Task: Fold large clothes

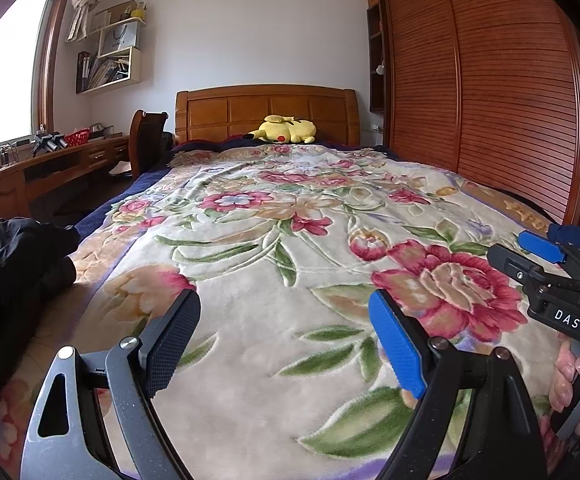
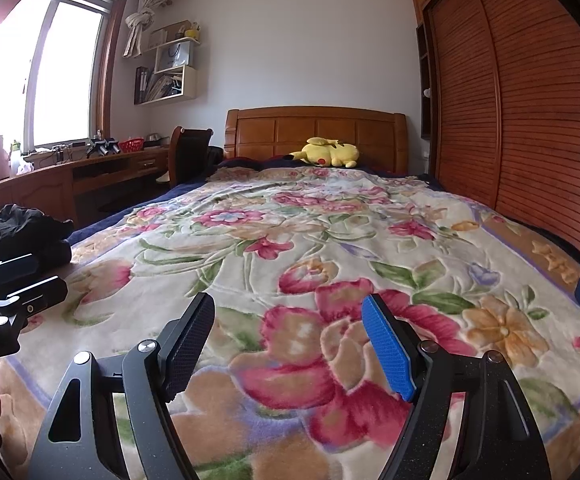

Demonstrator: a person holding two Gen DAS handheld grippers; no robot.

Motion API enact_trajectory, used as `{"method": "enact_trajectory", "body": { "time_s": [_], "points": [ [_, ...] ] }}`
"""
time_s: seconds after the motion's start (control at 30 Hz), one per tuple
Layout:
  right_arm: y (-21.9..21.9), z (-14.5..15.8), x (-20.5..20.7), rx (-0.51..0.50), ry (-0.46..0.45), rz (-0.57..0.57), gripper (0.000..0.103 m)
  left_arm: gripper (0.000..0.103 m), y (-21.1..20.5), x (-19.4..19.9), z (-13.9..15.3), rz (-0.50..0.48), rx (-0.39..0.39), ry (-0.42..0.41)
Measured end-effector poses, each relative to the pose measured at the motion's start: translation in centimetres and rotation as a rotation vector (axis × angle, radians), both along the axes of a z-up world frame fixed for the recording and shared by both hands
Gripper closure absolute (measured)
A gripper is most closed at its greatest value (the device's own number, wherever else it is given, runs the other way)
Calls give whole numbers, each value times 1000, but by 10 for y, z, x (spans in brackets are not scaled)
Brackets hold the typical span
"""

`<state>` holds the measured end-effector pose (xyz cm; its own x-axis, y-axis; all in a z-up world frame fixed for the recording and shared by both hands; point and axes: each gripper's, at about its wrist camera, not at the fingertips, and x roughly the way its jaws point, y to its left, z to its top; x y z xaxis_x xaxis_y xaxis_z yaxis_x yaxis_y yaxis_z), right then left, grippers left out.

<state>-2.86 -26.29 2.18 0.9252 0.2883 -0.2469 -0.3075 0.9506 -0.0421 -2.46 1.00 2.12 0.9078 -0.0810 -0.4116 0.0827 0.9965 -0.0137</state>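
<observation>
Open floral blanket (image 1: 274, 248) ahead; black clothes (image 1: 14, 256) heaped left.

White letters "DAS" stand on a black label strip on the body of the right gripper (image 1: 546, 256), seen from the left wrist view. The left gripper (image 2: 18, 284) carries pale lettering cut off by the frame edge, reading "nRobot.AI". A white paper bag (image 1: 119, 38) on the wall shelf bears small dark print resembling "HONOR".

Cream blanket (image 1: 250, 280) blooming with pink flowers and green leaves. Yellow Pikachu plush (image 1: 284, 129) up top. Black clothes (image 1: 10, 248) lie left.
</observation>
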Motion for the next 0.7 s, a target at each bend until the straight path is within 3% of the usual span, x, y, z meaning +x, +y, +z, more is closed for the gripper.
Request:
{"method": "enact_trajectory", "body": {
  "time_s": [0.7],
  "points": [
    [1,0,0,-2,-4,-4,25,16,0,0,0,0,-1,-3]
  ]
}}
